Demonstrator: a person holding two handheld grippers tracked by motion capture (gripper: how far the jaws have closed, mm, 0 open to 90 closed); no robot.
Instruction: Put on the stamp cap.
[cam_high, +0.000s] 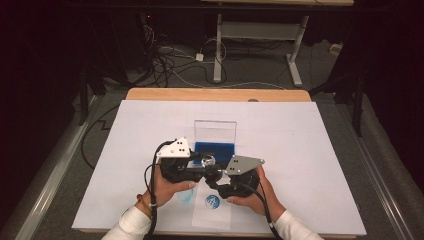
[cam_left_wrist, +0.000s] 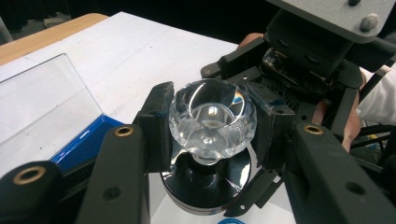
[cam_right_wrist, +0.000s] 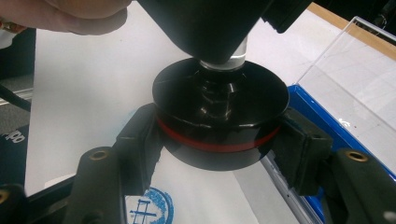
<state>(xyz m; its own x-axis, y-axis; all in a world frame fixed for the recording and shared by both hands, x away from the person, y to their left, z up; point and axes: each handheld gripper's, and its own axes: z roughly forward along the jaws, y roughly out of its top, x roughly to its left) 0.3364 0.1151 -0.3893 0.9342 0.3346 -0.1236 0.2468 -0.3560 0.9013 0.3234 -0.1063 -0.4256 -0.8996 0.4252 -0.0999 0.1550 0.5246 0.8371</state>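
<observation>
A white sheet (cam_high: 150, 150) covers the wooden table (cam_high: 215, 94); grey floor with loose cables (cam_high: 170, 60) lies at twelve o'clock. The left gripper (cam_high: 197, 167) pinches the clear faceted knob (cam_left_wrist: 212, 119) of a stamp; the right gripper (cam_high: 215, 181) pinches its black base (cam_right_wrist: 219, 112). The stamp hangs at table centre, a blue case (cam_high: 215, 147) at its twelve o'clock. The base underside is hidden.

Bright overhead light on the white table (cam_high: 300, 150), dark surroundings, sharp close-ups.
</observation>
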